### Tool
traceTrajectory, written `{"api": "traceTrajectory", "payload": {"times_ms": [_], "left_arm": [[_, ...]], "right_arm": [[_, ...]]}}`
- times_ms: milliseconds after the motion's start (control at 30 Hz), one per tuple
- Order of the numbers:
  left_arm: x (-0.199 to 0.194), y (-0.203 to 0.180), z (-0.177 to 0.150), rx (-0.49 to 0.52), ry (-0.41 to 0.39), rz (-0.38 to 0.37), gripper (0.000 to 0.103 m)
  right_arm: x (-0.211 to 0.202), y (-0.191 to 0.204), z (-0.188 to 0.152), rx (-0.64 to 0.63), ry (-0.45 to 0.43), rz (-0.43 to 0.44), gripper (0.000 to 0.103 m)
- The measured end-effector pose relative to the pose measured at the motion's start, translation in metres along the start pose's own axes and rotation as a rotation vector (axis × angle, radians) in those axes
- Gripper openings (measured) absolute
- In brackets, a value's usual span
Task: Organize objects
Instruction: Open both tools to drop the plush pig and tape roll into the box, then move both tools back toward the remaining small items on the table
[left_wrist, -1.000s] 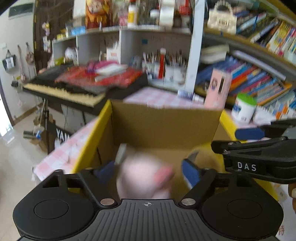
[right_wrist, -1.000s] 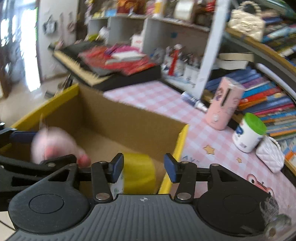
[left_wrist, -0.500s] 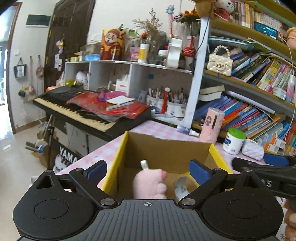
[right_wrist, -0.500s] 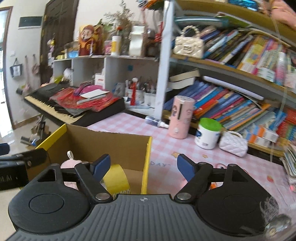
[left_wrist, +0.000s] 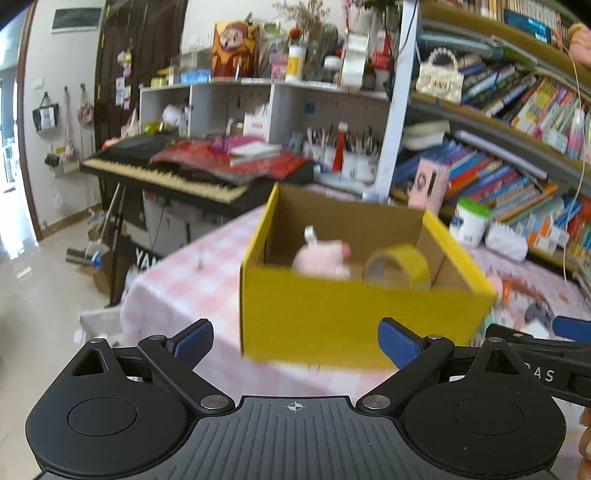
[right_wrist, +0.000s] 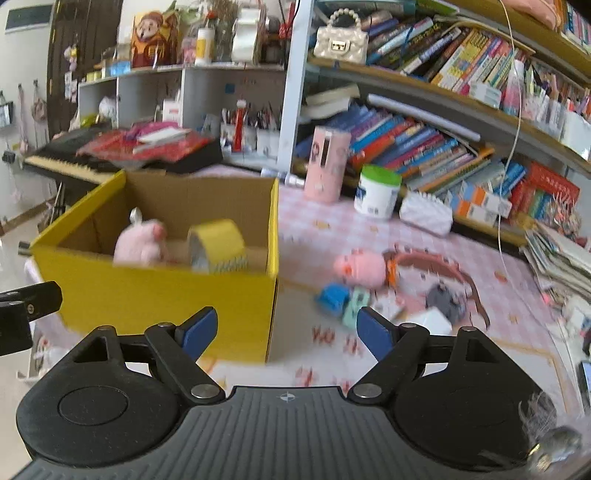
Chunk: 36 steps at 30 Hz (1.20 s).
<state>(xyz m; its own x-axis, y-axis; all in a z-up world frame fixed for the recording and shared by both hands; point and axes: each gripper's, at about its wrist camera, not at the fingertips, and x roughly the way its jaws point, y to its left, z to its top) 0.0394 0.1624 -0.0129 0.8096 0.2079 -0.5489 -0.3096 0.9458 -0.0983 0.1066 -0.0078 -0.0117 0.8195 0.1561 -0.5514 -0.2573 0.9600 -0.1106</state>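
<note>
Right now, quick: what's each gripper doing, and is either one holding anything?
Left gripper: open, empty, in front of the yellow cardboard box.
Right gripper: jaws opening, nothing between them.

Your left gripper (left_wrist: 295, 341) has its jaws wide apart, nothing between them, pointing at the yellow box (left_wrist: 354, 314) on the pink checked table (left_wrist: 192, 280). Inside the box: a pink plush (left_wrist: 321, 256) at left, a yellow tape roll (left_wrist: 400, 264) on edge beside it at right. Your right gripper (left_wrist: 546, 343) pokes in at the right edge, only partly seen. Behind the box: a keyboard (left_wrist: 166, 177), a white jar (left_wrist: 469, 225) with green lid, a pink tube (left_wrist: 428, 184), bookshelves (left_wrist: 517, 122). The frame is a bit blurred.
</note>
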Motion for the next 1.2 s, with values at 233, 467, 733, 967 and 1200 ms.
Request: {"api": "traceTrajectory", "payload": {"times_ms": [233,467,733,967,1200], "left_arm": [[-0.02,0.0,-0.021,0.038,0.053,-0.015,0.098],[-0.036,-0.007,-0.038,0.097,0.081,-0.05,0.098],[-0.043,-0.024,-0.05,0.149,0.109,-0.115,0.098],[-0.041,-0.044,-0.055,0.184,0.128,-0.179,0.098],[-0.033,-0.066,-0.055,0.224,0.141,-0.232,0.098]], "right_arm": [[-0.027,0.002,-0.031,0.021,0.039,-0.017,0.09],[-0.049,-0.006,-0.056,0.067,0.067,-0.053,0.092],[-0.071,-0.024,-0.076,0.129,0.092,-0.116,0.094],[-0.079,-0.043,-0.086,0.176,0.12,-0.174,0.096],[-0.078,-0.065,-0.091,0.22,0.137,-0.219,0.097]]}}
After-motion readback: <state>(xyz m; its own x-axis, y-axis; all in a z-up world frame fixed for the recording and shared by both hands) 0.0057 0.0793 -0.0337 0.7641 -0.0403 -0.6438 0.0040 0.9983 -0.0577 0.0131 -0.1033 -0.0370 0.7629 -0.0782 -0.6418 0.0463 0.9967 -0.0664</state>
